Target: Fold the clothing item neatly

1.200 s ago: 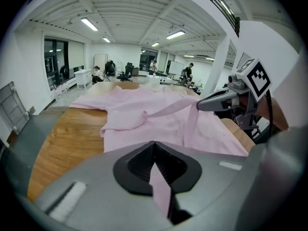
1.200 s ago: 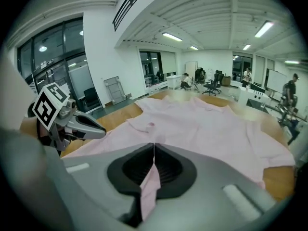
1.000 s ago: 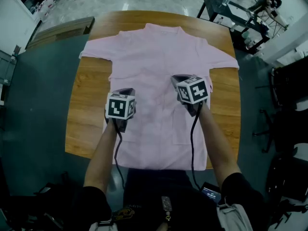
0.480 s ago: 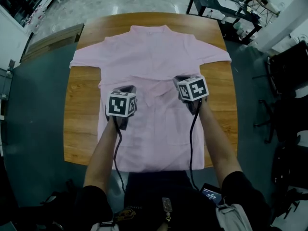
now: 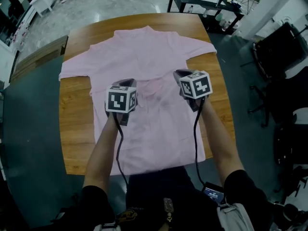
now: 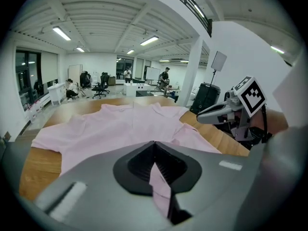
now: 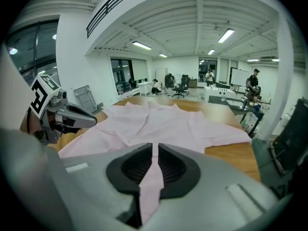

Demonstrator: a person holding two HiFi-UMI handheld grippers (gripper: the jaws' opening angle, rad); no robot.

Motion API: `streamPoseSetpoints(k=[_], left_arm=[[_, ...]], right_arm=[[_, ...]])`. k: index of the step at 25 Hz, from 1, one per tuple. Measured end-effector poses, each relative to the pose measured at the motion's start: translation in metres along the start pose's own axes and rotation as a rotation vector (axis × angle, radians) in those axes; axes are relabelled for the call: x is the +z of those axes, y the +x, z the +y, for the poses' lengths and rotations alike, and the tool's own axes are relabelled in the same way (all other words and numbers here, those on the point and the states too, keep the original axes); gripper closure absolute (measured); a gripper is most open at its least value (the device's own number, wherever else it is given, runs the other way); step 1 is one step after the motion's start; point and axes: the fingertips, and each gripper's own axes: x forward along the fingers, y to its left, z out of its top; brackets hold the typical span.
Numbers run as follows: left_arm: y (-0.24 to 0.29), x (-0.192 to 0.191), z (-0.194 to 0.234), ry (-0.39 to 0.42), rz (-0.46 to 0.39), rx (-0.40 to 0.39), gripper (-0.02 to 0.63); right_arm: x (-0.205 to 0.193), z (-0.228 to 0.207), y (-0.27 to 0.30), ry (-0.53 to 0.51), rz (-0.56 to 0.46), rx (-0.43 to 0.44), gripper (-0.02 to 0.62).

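I have the pink short-sleeved shirt [image 5: 149, 52] spread out on the wooden bench [image 5: 74, 129], with its collar towards the far edge and its hem at the near edge in front of me. One sleeve reaches the left edge of the bench, and the other lies by the right edge near the far right corner.

Both tools are over the middle of the shirt, side by side and well apart, each pointing forward and down. My left tool [image 5: 126, 82] is on the left half of the shirt. Its jaws are pressed fully together on a pinch of the pink cloth, and a narrow strip of it runs back out between the pads in the left gripper view.

My right tool [image 5: 181, 74] is on the right half. Its jaws have just been opening a little, but they stand only a sliver apart and the gap is filled by a fold of the shirt, so the pads press on the cloth. Between the two tools the fabric is drawn up off the bench into soft creases, while the shoulders and sleeves lie flat.

From the left gripper view I see the right tool beside me, and from the right gripper view I see the left one, each above the shirt
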Motion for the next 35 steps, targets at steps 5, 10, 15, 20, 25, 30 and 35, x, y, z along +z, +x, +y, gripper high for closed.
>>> streamPoseSetpoints(k=[5, 10, 15, 20, 25, 30, 35], left_arm=[[0.002, 0.024, -0.022, 0.033, -0.047, -0.080, 0.598], [0.007, 0.042, -0.053, 0.070, -0.071, -0.145, 0.598], [0.011, 0.066, -0.090, 0.088, -0.095, -0.172, 0.598], [0.040, 0.080, -0.115, 0.100, -0.085, -0.126, 0.598], [0.087, 0.085, -0.136, 0.097, -0.034, -0.060, 0.598], [0.137, 0.099, -0.159, 0.093, -0.007, -0.036, 0.598], [0.186, 0.109, -0.171, 0.106, 0.028, -0.026, 0.598]], right_arm=[[0.013, -0.024, -0.043, 0.049, -0.049, -0.111, 0.568], [0.021, -0.055, -0.087, 0.064, -0.093, -0.209, 0.568], [0.020, -0.103, -0.113, 0.095, -0.133, -0.248, 0.568], [0.003, -0.173, -0.112, 0.125, -0.139, -0.255, 0.568], [-0.015, -0.247, -0.089, 0.166, -0.132, -0.221, 0.568], [-0.024, -0.308, -0.060, 0.195, -0.119, -0.209, 0.568], [-0.030, -0.351, -0.026, 0.231, -0.116, -0.206, 0.545]])
